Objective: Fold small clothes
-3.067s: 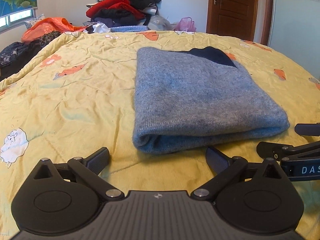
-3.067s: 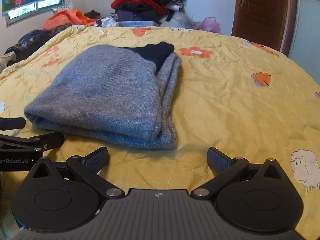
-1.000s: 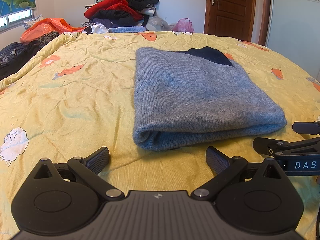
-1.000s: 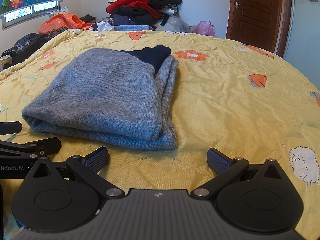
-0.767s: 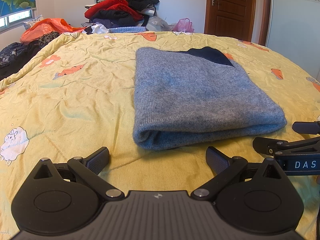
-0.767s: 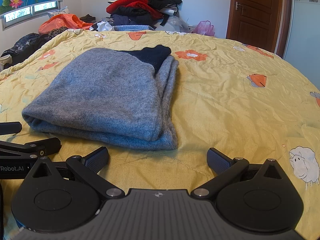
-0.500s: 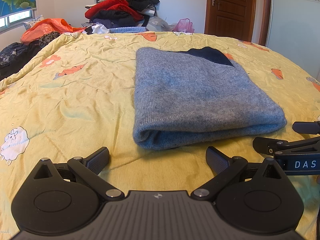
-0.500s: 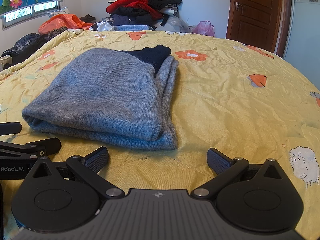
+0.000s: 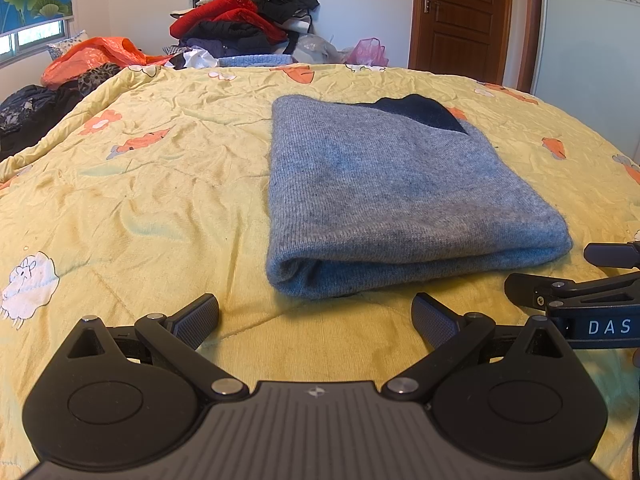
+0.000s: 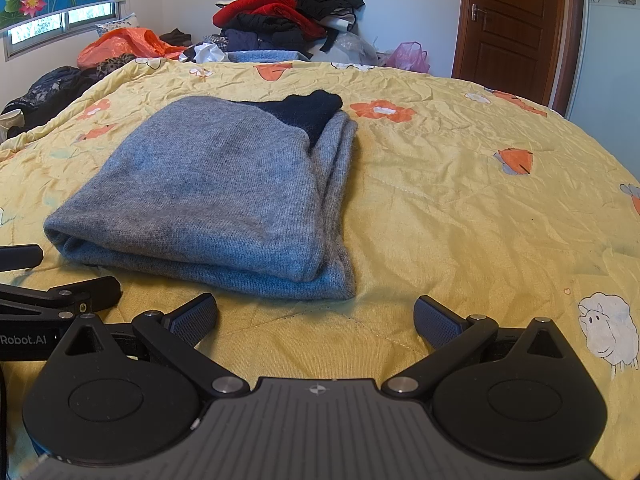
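A grey knit sweater point(image 9: 392, 196) lies folded into a flat rectangle on the yellow bedspread point(image 9: 152, 184), a dark navy part showing at its far edge. It also shows in the right wrist view point(image 10: 216, 196). My left gripper point(image 9: 316, 316) is open and empty, just short of the sweater's near fold. My right gripper point(image 10: 316, 316) is open and empty, near the sweater's near right corner. Each gripper's side shows at the edge of the other's view.
A pile of red and dark clothes point(image 9: 244, 24) stands beyond the bed's far edge, with an orange bag point(image 9: 96, 56) to its left and a pink bag point(image 9: 366, 52) to its right. A brown door point(image 10: 516, 20) is at the back right.
Both grippers have pulled back slightly from the sweater since three seconds ago. Over the last second nothing has visibly moved.
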A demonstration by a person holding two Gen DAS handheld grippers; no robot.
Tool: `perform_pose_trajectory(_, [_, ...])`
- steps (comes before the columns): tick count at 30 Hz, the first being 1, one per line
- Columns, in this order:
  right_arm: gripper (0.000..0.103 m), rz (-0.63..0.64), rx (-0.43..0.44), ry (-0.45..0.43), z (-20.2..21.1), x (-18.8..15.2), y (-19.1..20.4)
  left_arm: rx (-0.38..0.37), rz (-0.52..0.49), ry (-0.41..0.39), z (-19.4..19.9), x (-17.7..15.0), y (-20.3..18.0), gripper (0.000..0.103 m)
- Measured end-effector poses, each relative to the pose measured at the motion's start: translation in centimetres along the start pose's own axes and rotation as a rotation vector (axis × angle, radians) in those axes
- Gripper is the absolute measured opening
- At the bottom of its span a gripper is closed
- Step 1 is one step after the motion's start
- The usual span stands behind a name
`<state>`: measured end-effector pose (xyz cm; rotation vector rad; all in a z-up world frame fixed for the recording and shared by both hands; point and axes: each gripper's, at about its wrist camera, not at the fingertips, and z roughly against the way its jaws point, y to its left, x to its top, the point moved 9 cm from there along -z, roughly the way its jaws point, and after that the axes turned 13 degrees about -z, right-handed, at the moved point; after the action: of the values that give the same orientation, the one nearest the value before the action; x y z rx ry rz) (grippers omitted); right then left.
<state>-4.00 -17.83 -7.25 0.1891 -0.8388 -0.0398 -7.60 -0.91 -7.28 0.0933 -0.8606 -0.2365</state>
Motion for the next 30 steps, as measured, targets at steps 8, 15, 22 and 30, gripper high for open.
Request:
perform_pose_trajectory(8, [0.103,0.000,0.000,0.000,0.0,0.0,0.0,0.001,0.000,0.001,0.0,0.0,0.0,0.103])
perform_pose_trajectory(15, [0.103,0.000,0.000,0.000,0.0,0.0,0.0,-0.002,0.001,0.000,0.0,0.0,0.1,0.103])
perform_pose_trajectory(22, [0.103,0.001,-0.001,-0.001,0.1,-0.1,0.1,0.006,0.006,0.002,0.1,0.0,0.0,0.103])
perform_pose_trajectory(30, [0.103,0.000,0.002,-0.001,0.2,0.0,0.1,-0.022,0.044,0.013,1.0,-0.1,-0.2,0.103])
